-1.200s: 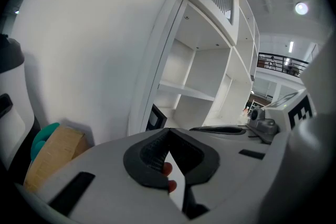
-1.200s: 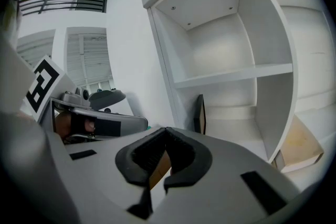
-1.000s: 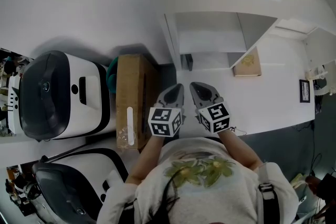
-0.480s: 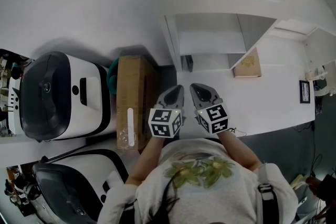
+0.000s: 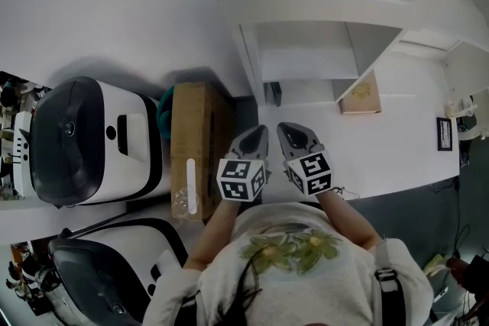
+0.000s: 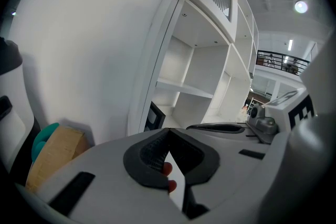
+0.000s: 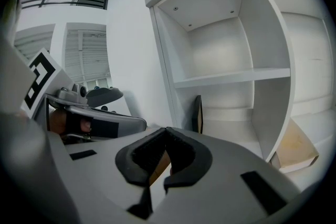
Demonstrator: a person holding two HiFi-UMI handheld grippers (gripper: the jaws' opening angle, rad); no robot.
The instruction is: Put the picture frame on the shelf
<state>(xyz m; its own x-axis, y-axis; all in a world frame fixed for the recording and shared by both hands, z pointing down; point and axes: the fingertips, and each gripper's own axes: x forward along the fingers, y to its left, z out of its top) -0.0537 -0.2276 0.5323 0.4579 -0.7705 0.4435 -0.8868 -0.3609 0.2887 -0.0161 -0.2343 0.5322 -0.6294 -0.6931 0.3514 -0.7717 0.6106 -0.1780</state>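
- Head view: the left gripper (image 5: pixel 258 130) and the right gripper (image 5: pixel 286 129) sit side by side at centre frame, both aimed up-frame at the white shelf (image 5: pixel 306 77).
  - The picture frame (image 5: pixel 273 91) shows as a small dark slab in the shelf's lower compartment, just beside the left upright and well apart from both grippers.
  - A cardboard box (image 5: pixel 191 149) lies at left-centre, and a tan board (image 5: pixel 361 92) at right.
- Left gripper view: the left gripper (image 6: pixel 168 132) has its tongs pressed together at the tips, with nothing pinched.
  - The picture frame (image 6: pixel 155 116) stands at lower centre, just above the jaws in frame, under the shelf (image 6: pixel 184 89) board. Its dark face with paler panels is turned partly this way.
- Right gripper view: the right gripper (image 7: pixel 166 131) is likewise pressed together and empty.
  - The picture frame (image 7: pixel 199 113) is seen nearly edge-on at centre. It stands upright on its lower edge with its long axis vertical, and its broad faces turn toward frame-left and frame-right.
  - Whether it leans on the upright I cannot tell.
- Handling, as a judgement: the frame is probably light and stiff.
  - It may have a breakable glazed front and a smooth moulding that could slip.
  - I would pinch one outer rail across its thin depth, near the top, and keep off the face.
  - Standing on so narrow an edge, it may topple sideways if nudged.
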